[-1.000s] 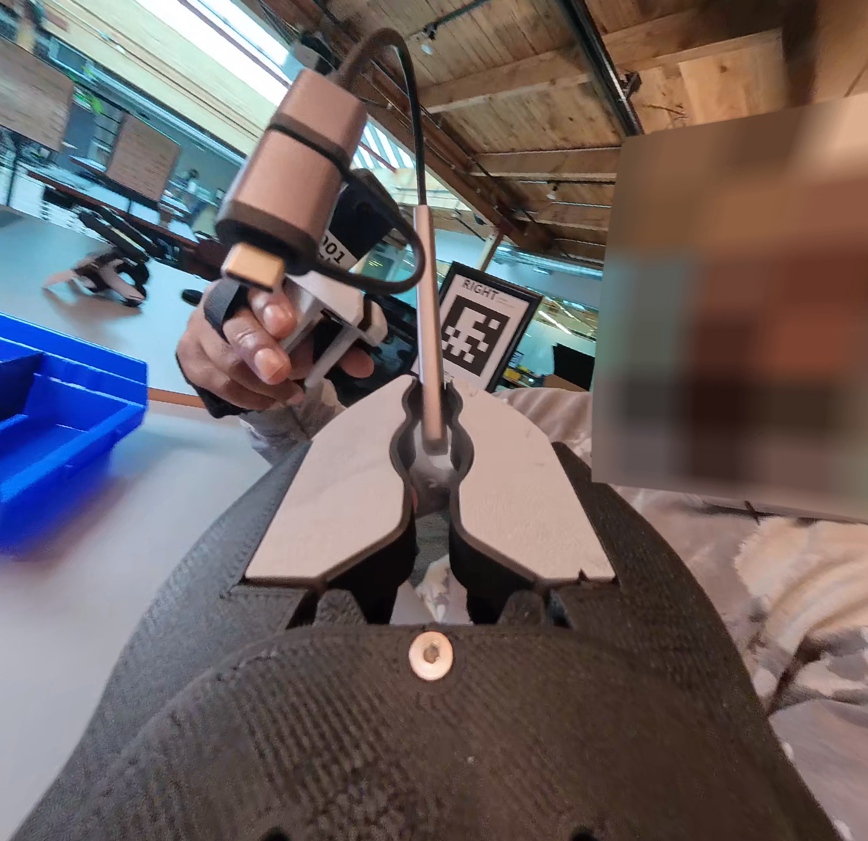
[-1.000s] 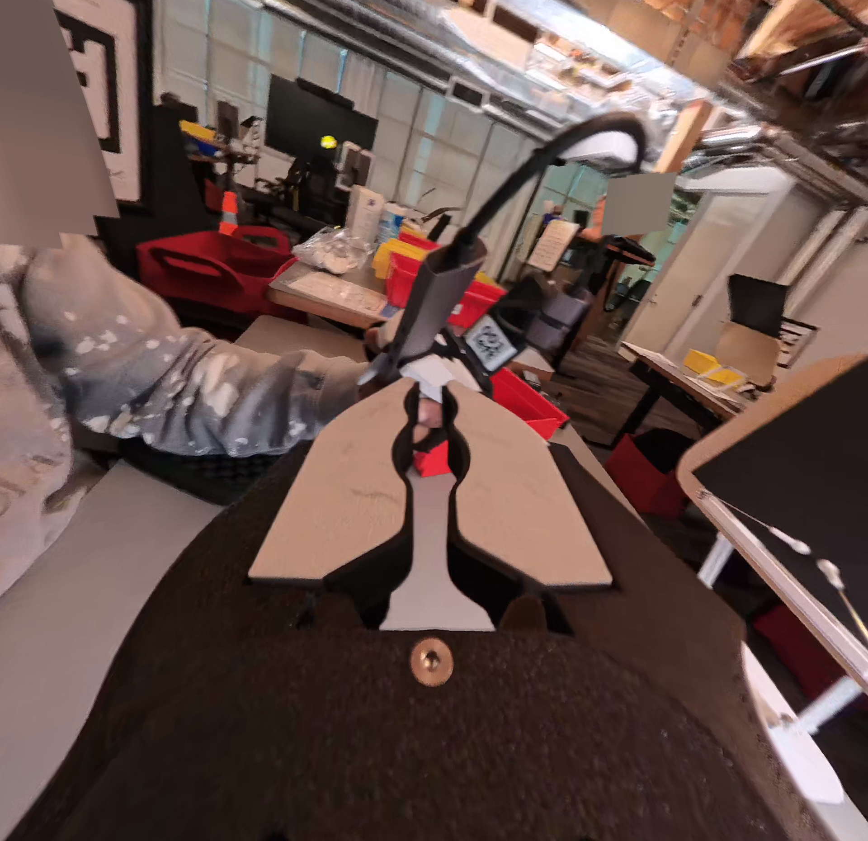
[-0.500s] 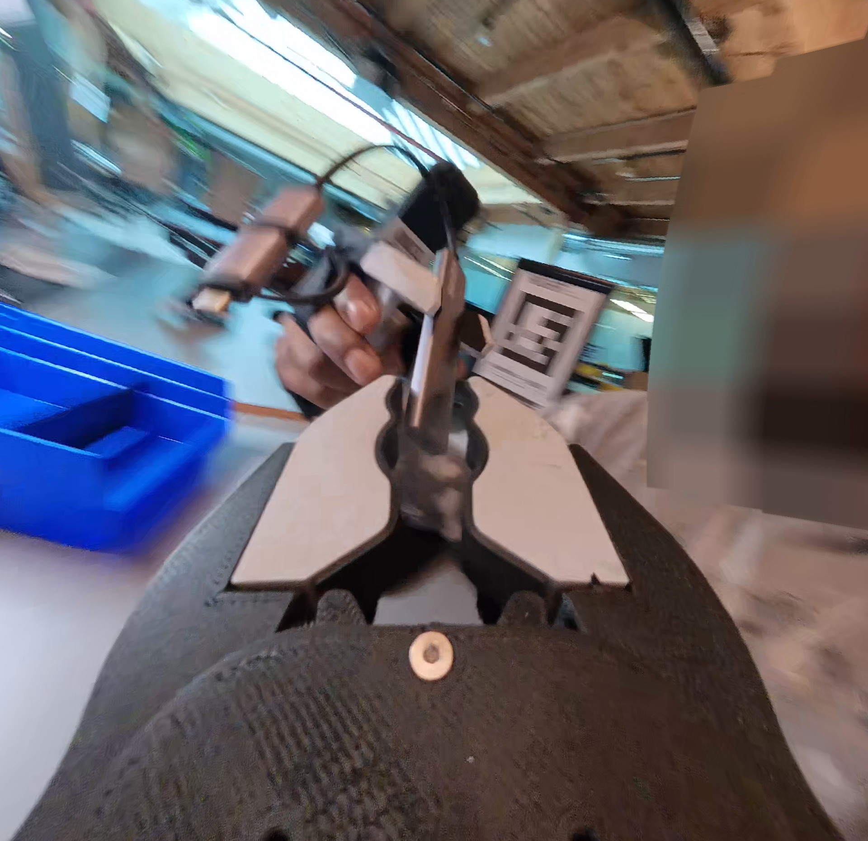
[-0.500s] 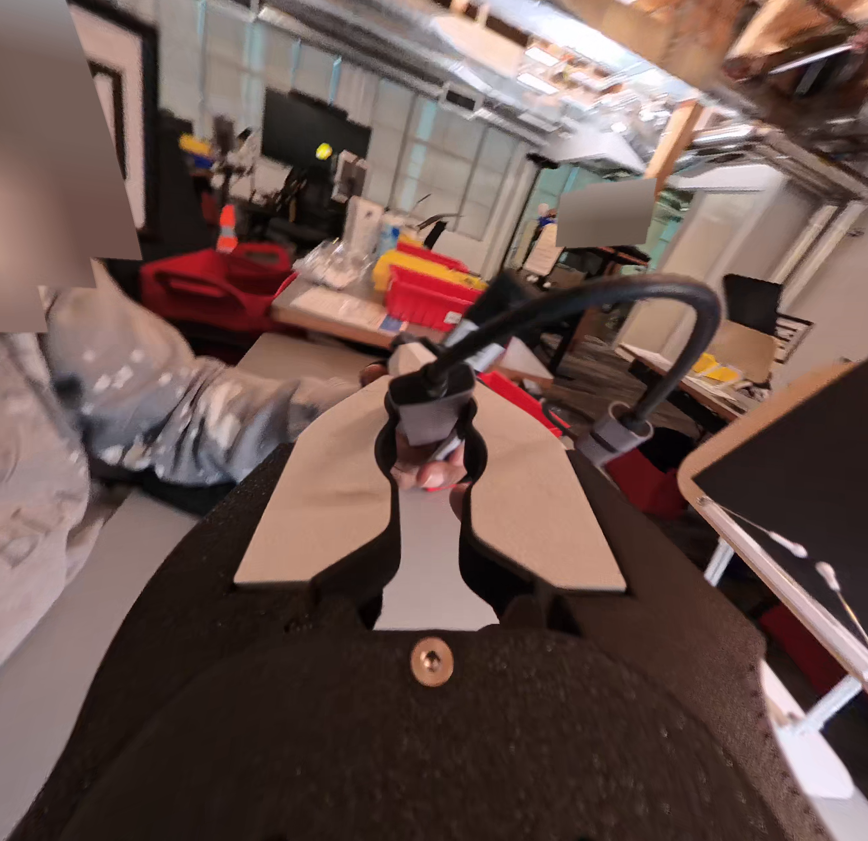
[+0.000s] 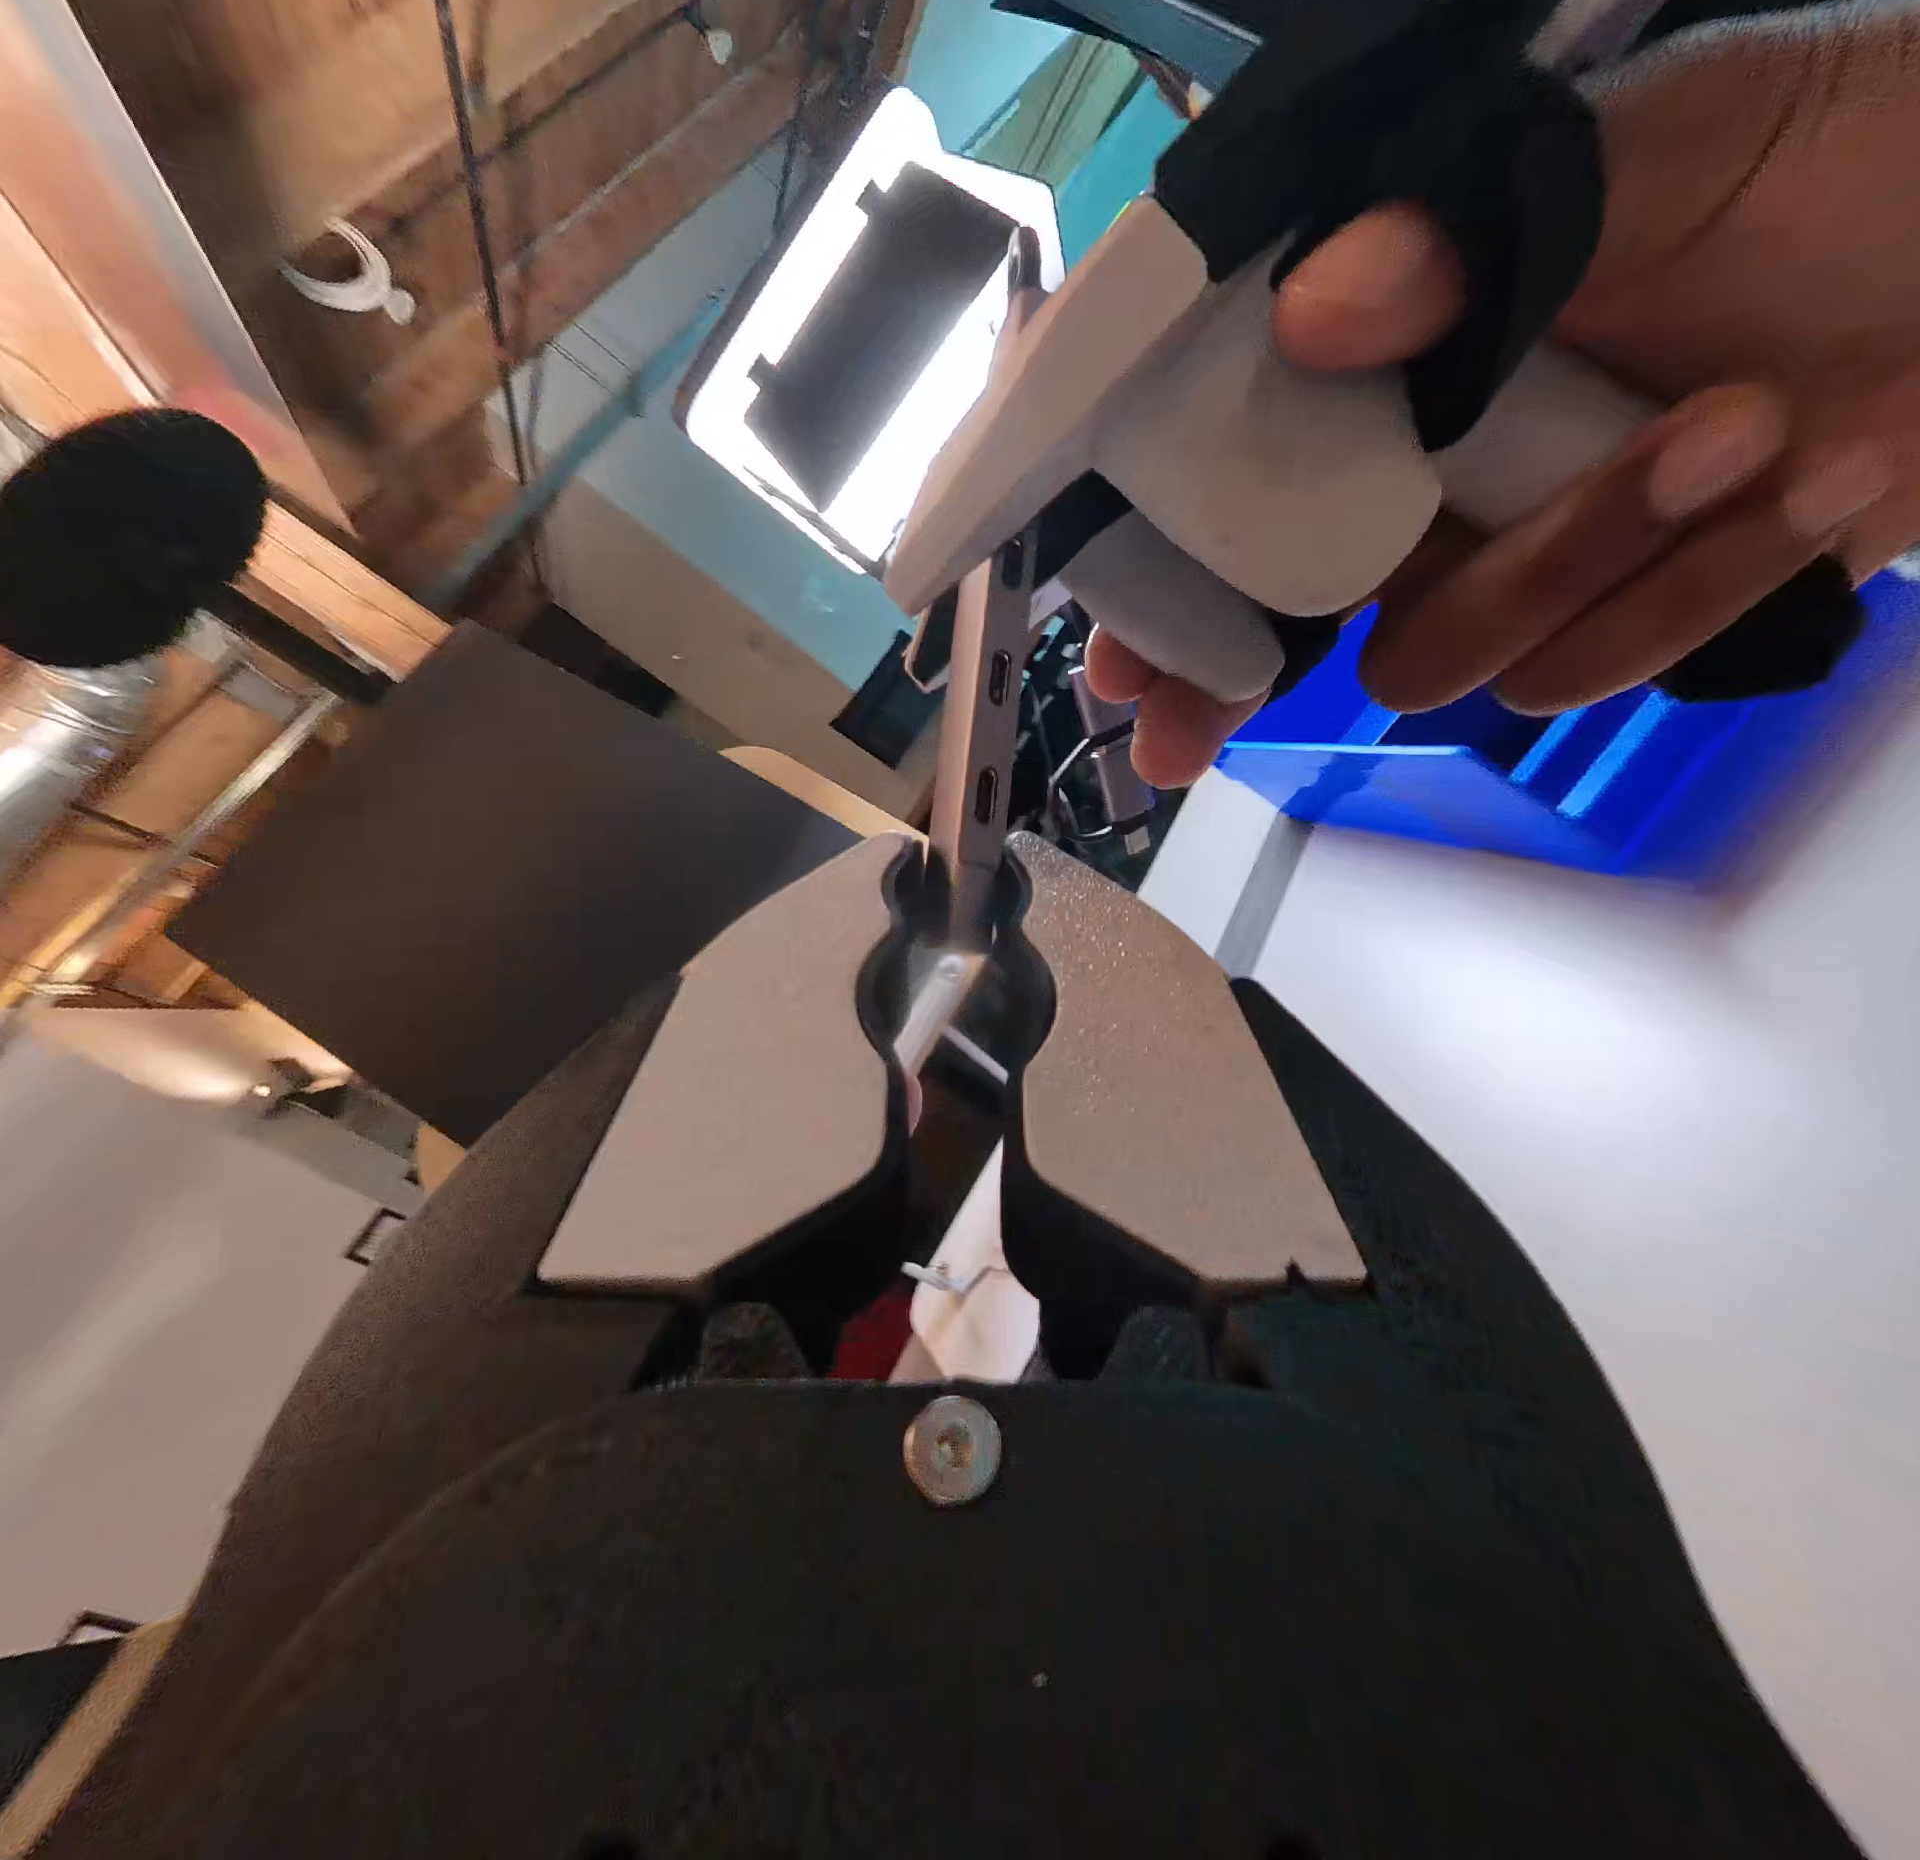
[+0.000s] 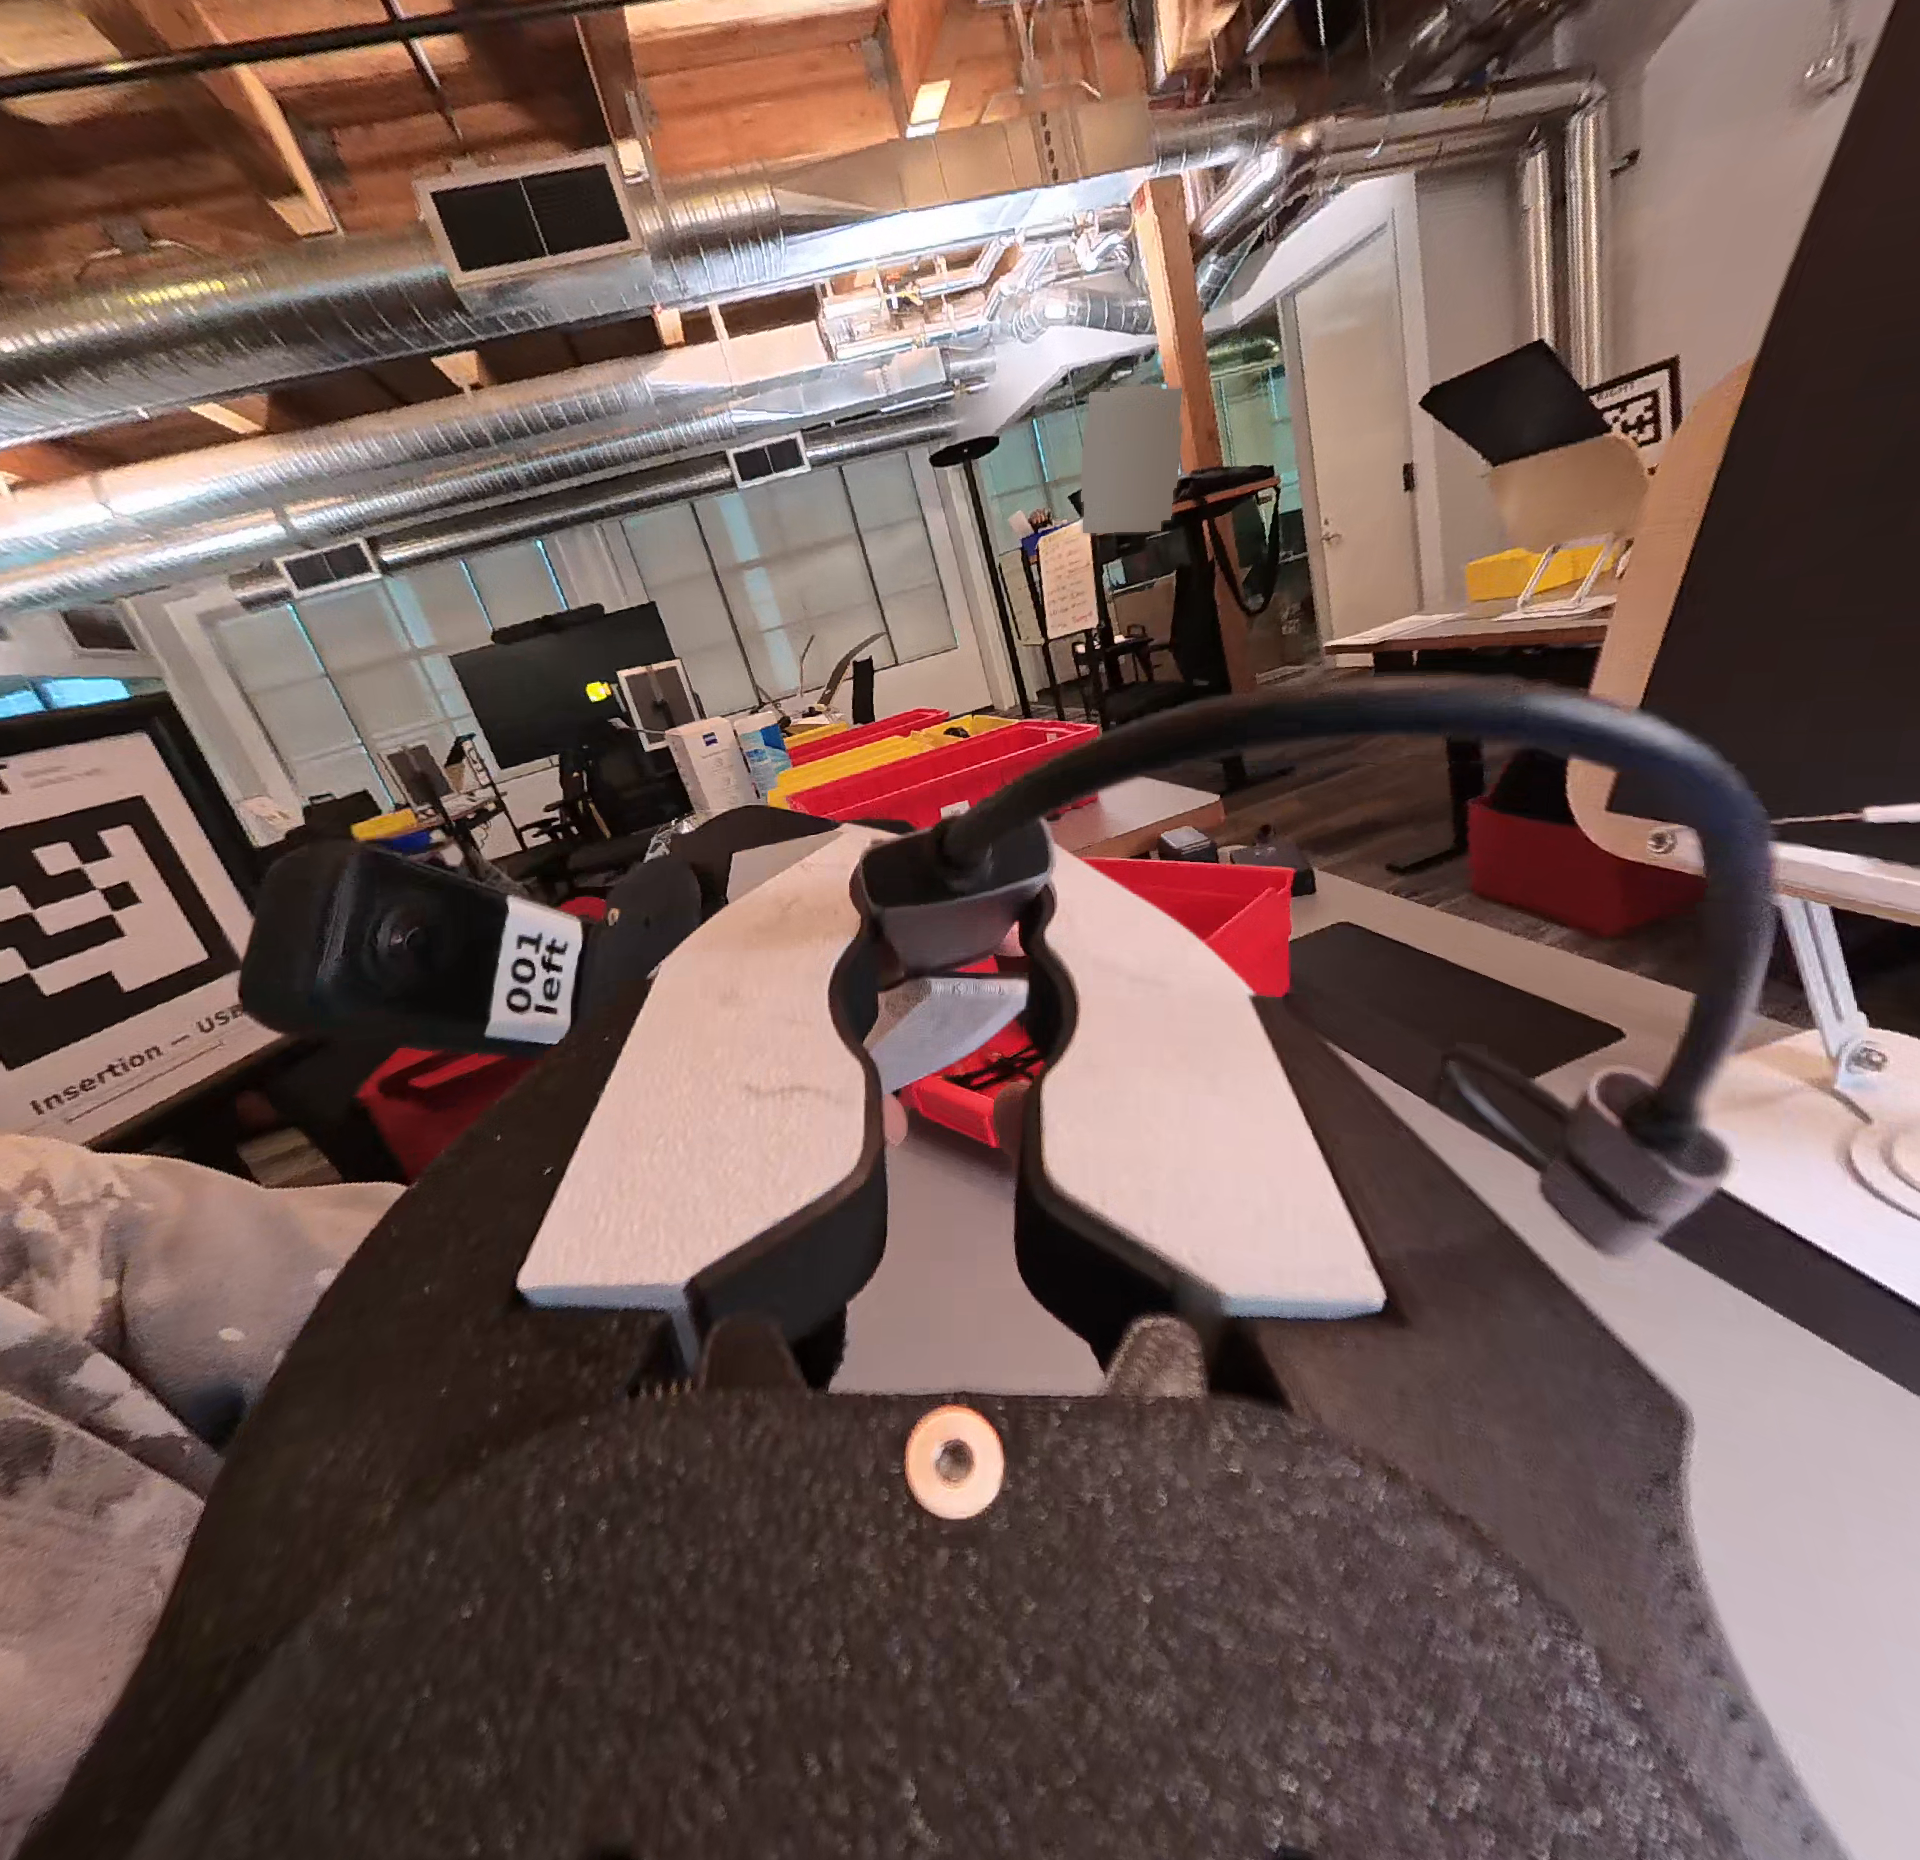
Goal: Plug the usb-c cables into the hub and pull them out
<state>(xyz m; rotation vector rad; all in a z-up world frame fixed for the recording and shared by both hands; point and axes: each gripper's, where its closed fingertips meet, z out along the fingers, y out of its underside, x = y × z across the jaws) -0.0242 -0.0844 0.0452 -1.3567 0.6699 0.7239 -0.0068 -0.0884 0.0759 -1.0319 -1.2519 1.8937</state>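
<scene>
The hub (image 5: 987, 730) is a thin grey bar seen edge-on, with small oval ports along its edge. My left gripper (image 5: 961, 875) is shut on its near end. A gloved hand (image 5: 1662, 356) holds the right gripper, whose white finger (image 5: 1049, 397) covers the hub's far end. In the right wrist view my right gripper (image 6: 951, 911) is shut on the hub's dark end (image 6: 951, 891). A black cable (image 6: 1455, 740) leaves that end, arcs to the right and ends in a grey plug (image 6: 1631, 1176) that hangs free. The left gripper's camera (image 6: 384, 937) is close on the left.
A blue bin (image 5: 1558, 771) stands on the white table (image 5: 1558, 1187). A black fuzzy ball (image 5: 114, 532) is at the upper left. The right wrist view shows a red bin (image 6: 1195, 906), a black mat (image 6: 1434, 1010), a marker board (image 6: 94, 906) and a patterned sleeve (image 6: 104, 1343). Left and right tips are no more than a few centimetres apart.
Both grippers have swung round with the hub between them. The left view has rolled, with the blue bin now on the right. The cable and its plug have dropped to the right.
</scene>
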